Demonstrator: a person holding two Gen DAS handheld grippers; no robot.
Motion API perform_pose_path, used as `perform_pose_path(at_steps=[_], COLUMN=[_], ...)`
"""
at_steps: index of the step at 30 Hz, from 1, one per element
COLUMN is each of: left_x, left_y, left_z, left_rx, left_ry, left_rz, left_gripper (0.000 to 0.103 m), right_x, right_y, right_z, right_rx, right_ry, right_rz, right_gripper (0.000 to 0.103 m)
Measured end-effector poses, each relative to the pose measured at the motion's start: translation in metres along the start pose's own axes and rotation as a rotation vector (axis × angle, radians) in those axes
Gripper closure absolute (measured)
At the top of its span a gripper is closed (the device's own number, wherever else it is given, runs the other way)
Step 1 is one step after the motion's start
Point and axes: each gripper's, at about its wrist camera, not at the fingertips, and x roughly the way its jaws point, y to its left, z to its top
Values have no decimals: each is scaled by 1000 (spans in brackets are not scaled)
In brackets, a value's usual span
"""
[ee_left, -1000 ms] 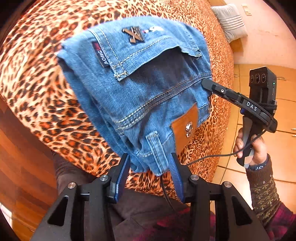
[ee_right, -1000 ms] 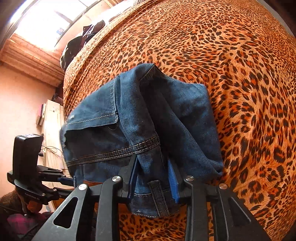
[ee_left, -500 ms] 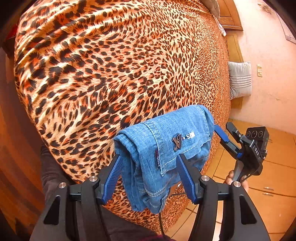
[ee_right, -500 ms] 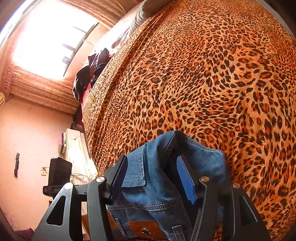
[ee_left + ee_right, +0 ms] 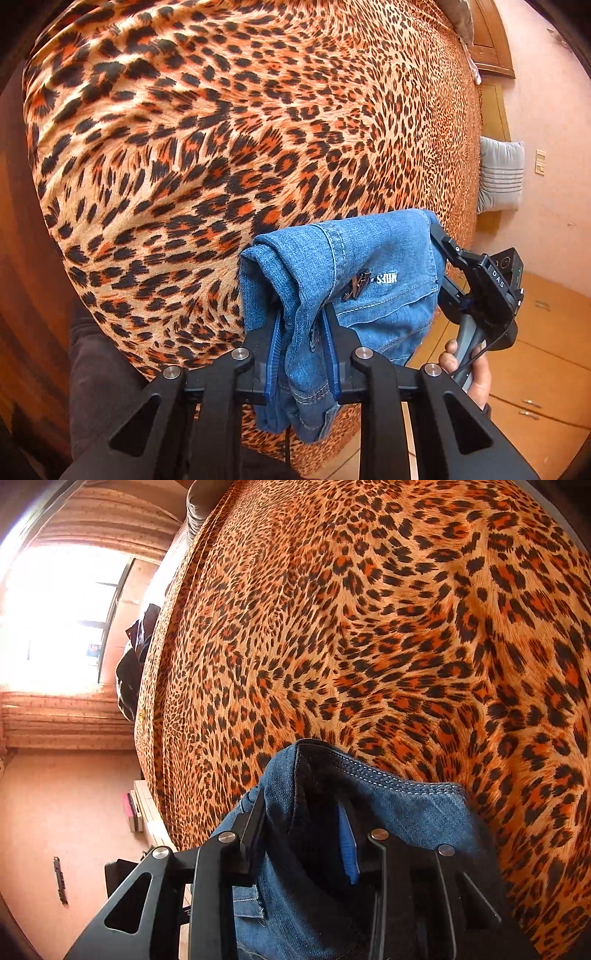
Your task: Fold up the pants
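Both the left gripper [image 5: 301, 354] and right gripper [image 5: 301, 843] seemingly clamp folded jeans [image 5: 354, 273].

We see daylight flooding from the window [image 5: 62, 627] in the right wrist view, blown out to white glare with a warm haze over the wall. The bedspread [image 5: 221, 129] is evenly and brightly lit, sharp at center. Both fisheye views bend straight lines hard and darken at the corners. The jeans [image 5: 325, 849] fall into deep shadow inside their folds.
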Motion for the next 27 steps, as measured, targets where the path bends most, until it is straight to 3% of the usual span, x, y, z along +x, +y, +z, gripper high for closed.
perform_pose_path(at_steps=[4,5,6,7,9,11,14,16,17,20,23,25,27], left_x=[-39,-47,-55,-61,-66,-51,-21,-1,6,9,12,16,13], left_y=[-22,-30,-40,-50,-73,-93,-110,-110,-107,-109,-109,-103,-97], left_z=[-16,-19,-20,-20,-13,-3,9,16,16,4,-8,-7,-7], left_rx=[162,210,257,304,408,491,546,564,550,565,584,571,536], left_ry=[-14,-30,-52,-75,-102,-49,60,69,82,38,27,42,66], left_rz=[50,57,71,91,140,174,224,305,344,388,421,488,457], left_gripper=[83,81,74,69,42,35,35,36,39,44,44,44,44], right_x=[-42,-50,-57,-61,-60,-55,-53,-47,-44,-60,-57,-47,-59], right_y=[15,16,16,15,11,1,-18,-23,-22,-2,-21,-30,-22], right_z=[-14,-23,-33,-44,-65,-83,-107,-118,-119,-116,-100,-100,-104], right_rx=[-138,-175,-211,-246,-297,-295,-277,-303,-314,-380,-330,-303,-301], right_ry=[-45,-38,-29,-23,14,50,52,32,42,-31,-15,39,0], right_rz=[9,12,-2,-30,-100,-116,-128,-166,-170,-194,-267,-267,-246], right_gripper=[61,48,37,36,36,36,36,48,76,86,84,80,71])
